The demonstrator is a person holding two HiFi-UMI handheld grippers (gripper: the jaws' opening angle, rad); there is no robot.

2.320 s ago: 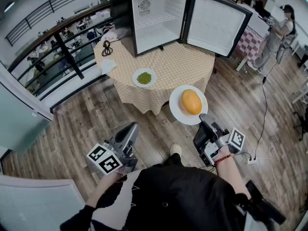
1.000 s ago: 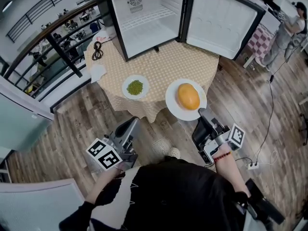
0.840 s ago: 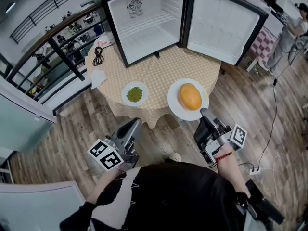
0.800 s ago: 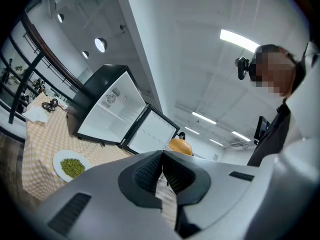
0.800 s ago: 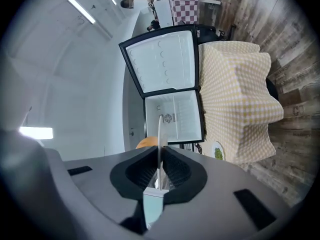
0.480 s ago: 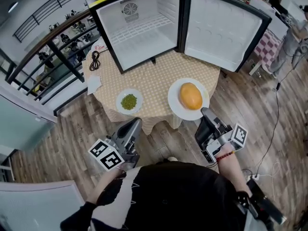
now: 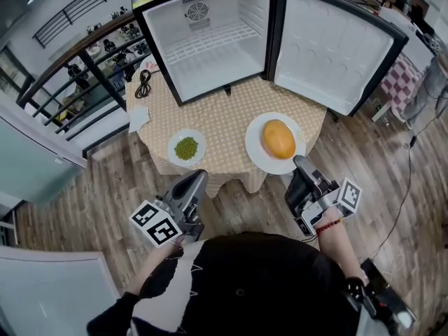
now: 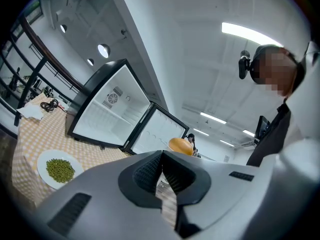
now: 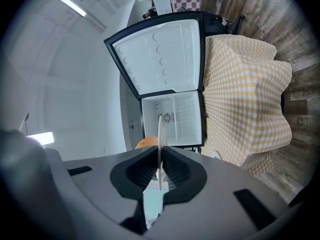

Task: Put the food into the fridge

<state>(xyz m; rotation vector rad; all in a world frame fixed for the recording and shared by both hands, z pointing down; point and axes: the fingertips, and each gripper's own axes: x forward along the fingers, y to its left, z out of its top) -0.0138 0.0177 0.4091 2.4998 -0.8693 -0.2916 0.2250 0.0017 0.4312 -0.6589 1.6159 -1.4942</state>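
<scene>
Food (image 7: 278, 138), a smooth orange oval, lay on a white plate (image 7: 255, 150) just ahead of my right tongs (image 7: 299, 162), which I held level, clamped on the plate's near rim. My left tongs (image 7: 199, 178) were closed, empty. The oval's long axis ran away from the right tongs, toward the fridge (image 7: 210, 54).

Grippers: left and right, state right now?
Left gripper: shut, holding nothing.
Right gripper: shut on the rim of the white plate carrying the orange food.
</scene>
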